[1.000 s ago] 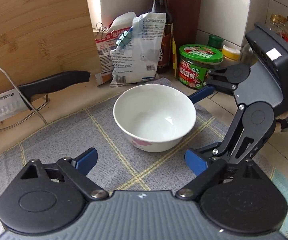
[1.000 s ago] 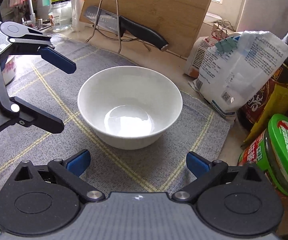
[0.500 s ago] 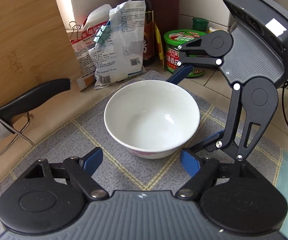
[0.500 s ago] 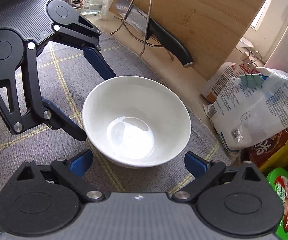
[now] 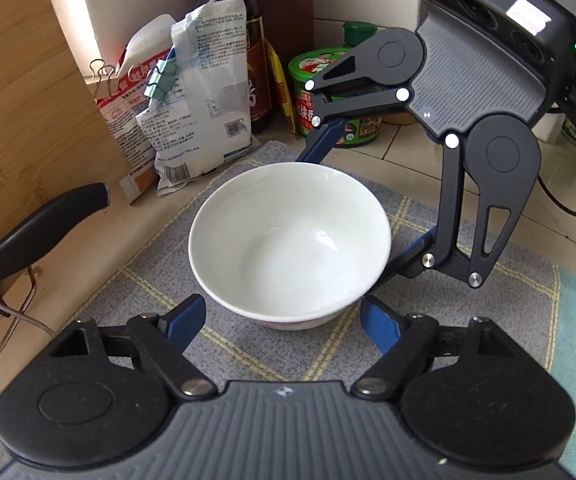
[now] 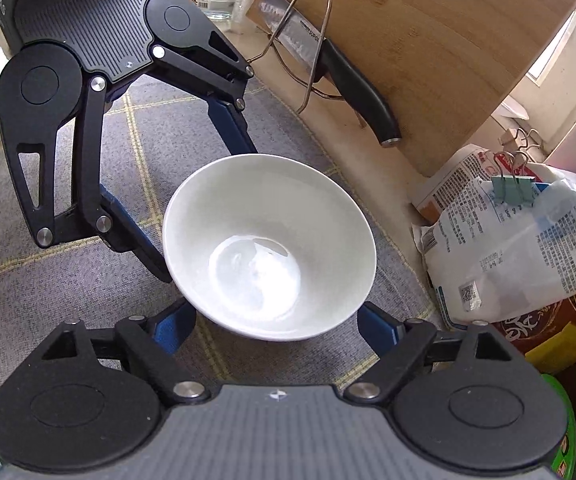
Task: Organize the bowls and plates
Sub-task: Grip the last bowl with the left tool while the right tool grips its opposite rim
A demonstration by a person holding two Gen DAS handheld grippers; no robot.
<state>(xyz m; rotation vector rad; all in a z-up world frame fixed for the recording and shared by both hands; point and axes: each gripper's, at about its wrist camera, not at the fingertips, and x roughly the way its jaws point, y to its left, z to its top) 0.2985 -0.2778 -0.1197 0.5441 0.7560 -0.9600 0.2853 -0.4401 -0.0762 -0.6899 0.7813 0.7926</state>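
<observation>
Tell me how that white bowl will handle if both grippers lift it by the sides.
The white bowl looks like glazed ceramic, so probably rigid but slick; its glossy wall tapers downward, so pads may slide up it. It sits on a small foot on the grey mat, so a push high up could tip it. Likely chips if dropped.

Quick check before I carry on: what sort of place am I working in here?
Most likely a home kitchen counter. A knife rests in a wire rack against a bamboo cutting board, with a dark sauce bottle and clipped food bags behind the white bowl.
</observation>
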